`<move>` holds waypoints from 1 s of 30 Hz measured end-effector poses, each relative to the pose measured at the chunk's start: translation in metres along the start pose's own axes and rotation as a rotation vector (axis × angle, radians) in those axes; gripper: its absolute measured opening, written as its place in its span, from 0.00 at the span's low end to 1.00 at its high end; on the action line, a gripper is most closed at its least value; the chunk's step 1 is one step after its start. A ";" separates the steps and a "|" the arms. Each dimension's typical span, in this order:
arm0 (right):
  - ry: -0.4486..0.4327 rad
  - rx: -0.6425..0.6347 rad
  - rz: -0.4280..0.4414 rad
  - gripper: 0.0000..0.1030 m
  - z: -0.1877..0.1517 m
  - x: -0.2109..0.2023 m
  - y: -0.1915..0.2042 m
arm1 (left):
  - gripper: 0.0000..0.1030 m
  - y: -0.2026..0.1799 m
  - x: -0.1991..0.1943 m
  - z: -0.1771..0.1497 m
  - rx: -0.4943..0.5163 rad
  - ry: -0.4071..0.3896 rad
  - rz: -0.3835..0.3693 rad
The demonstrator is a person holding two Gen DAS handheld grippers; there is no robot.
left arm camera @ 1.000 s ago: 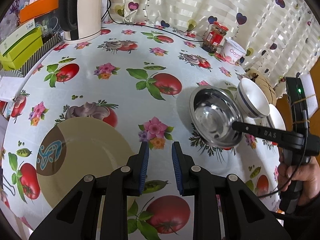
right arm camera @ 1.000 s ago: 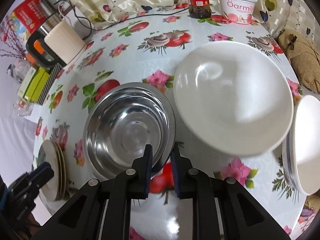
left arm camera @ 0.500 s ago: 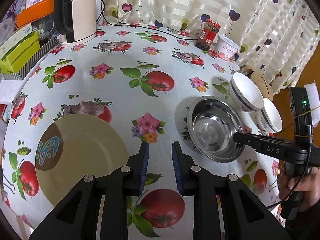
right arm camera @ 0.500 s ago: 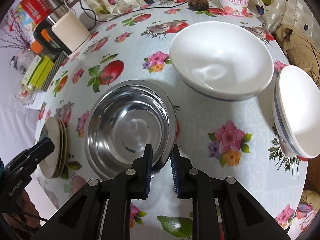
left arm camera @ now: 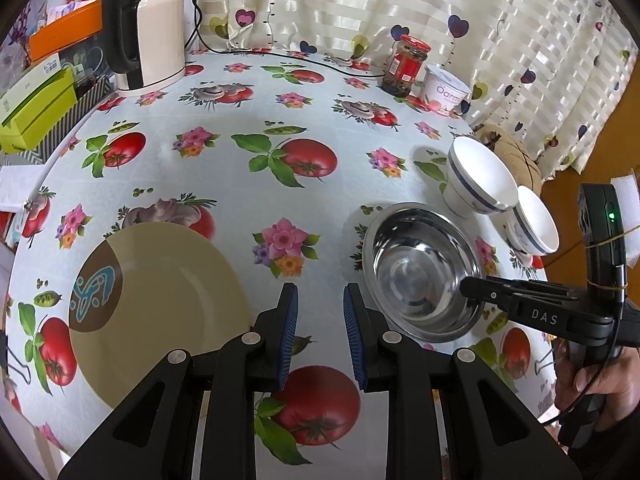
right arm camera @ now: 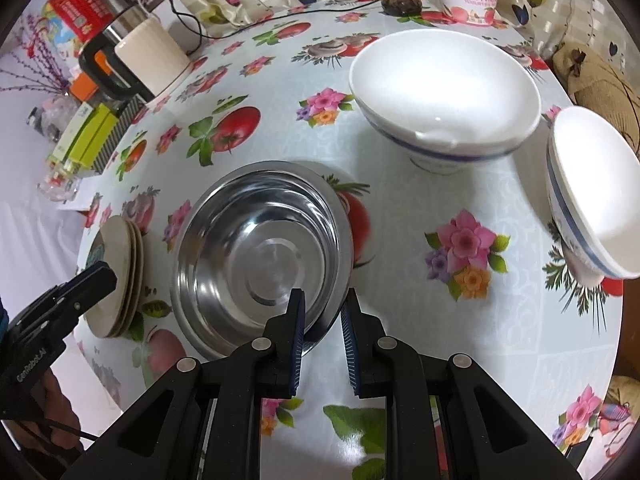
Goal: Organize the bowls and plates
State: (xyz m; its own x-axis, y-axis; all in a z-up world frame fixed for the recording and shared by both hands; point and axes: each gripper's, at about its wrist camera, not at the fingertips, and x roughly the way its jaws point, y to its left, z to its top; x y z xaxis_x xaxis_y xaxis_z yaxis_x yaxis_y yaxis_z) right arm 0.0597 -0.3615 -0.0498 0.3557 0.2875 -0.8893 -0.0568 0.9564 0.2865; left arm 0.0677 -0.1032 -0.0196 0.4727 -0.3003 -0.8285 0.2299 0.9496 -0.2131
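Tomato-print oilcloth on the table [left arm camera: 248, 200], hearts curtain behind. Right gripper [right arm camera: 322, 320] is clamped on the near rim of the steel bowl [right arm camera: 260, 256], near the table's front edge beside the beige plates [right arm camera: 120, 276]. Left gripper [left arm camera: 320, 328] hovers over bare cloth beside the plates, jaws slightly apart and empty. Looks like the bowl-gathering step; next it likely needs carrying toward the two white bowls [right arm camera: 444, 84] at the right edge. Compared with a second ago, the steel bowl has slid away from them.

Kettle [left arm camera: 154, 36] at far edge of tomato-print tablecloth [left arm camera: 248, 196]; red-lidded jar [left arm camera: 405, 66] beside yogurt tub [left arm camera: 444, 90], heart-patterned curtain [left arm camera: 400, 0] behind
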 end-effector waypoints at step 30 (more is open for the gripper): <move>-0.149 -0.015 0.025 0.35 -0.012 -0.057 0.002 | 0.24 -0.024 -0.011 0.013 0.061 -0.031 -0.028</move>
State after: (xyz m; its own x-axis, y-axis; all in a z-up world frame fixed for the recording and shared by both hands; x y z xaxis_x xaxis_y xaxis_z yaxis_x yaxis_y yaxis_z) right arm 0.0281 -0.3756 -0.0033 0.4882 0.3014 -0.8191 -0.0805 0.9500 0.3015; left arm 0.0683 -0.1238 0.0012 0.4908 -0.3304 -0.8062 0.2945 0.9338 -0.2034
